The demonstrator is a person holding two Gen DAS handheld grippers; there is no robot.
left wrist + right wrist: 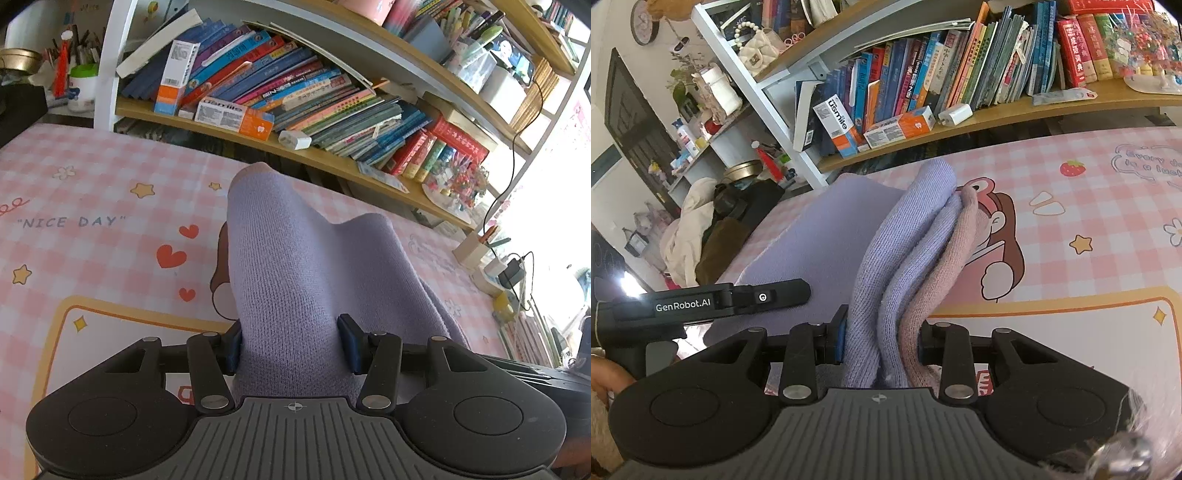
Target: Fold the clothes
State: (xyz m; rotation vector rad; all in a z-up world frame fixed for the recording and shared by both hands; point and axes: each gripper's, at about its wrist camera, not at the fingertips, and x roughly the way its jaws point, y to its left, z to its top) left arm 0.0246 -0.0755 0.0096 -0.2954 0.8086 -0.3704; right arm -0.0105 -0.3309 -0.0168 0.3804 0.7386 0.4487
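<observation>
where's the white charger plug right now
On the wooden bookshelf behind the table, the white charger plug lies right of the orange toothpaste box, before the books.

Knit garment draped on the printed table mat, bookshelf behind the mat, toothpaste boxes lying before the books.

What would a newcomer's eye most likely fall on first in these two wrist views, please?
Probably the lilac knitted garment, bunched up in the middle of both views and clamped in the jaws of the left gripper and the right gripper. Next, the pink checked table mat with hearts and stars beneath it, and the crowded bookshelf of bright books behind.
</observation>
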